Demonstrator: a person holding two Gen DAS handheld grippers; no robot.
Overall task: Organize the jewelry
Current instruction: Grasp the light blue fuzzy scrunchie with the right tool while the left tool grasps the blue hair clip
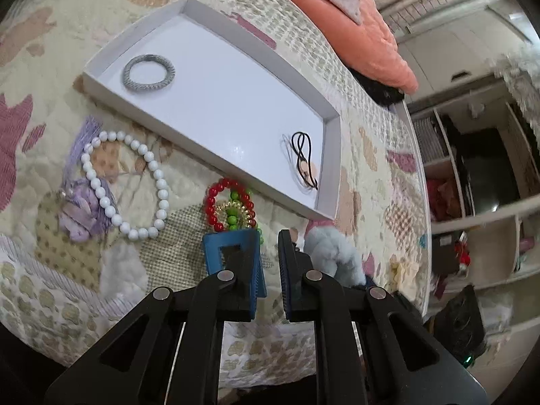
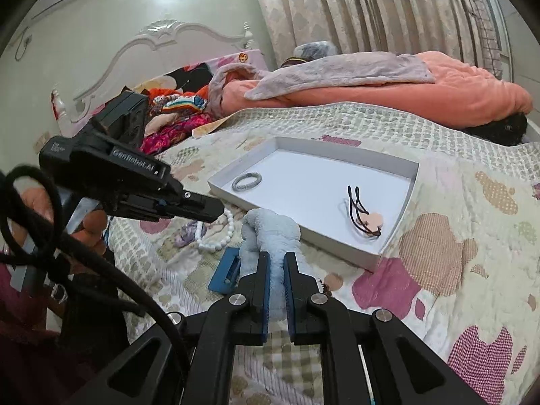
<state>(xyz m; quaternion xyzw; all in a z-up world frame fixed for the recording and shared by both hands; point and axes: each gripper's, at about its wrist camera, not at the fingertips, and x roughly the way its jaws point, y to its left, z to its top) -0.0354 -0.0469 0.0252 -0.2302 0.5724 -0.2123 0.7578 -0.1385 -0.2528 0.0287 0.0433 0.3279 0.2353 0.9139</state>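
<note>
A white tray (image 1: 332, 155) lies on the quilted bed, holding a grey hair tie (image 1: 148, 71) and a black elastic with a pink charm (image 1: 303, 162). In front of it lie a white bead bracelet (image 1: 128, 182), a purple tassel piece (image 1: 81, 209), a red bead bracelet (image 1: 216, 202) with green beads and a blue hair clip (image 1: 233, 256). My left gripper (image 1: 268, 236) is open just above the clip, nothing between its fingers. My right gripper (image 2: 276, 256) is shut on a light blue fluffy scrunchie (image 2: 270, 229), which lies beside the clip (image 2: 226, 270) and the tray (image 2: 401, 216).
An orange blanket (image 2: 438, 91) and a grey throw lie at the back of the bed. Clothes are heaped near the headboard (image 2: 175, 108). The bed edge runs along the right in the left wrist view, with shelves (image 1: 472, 182) beyond. The left gripper body (image 2: 128, 182) crosses the right wrist view.
</note>
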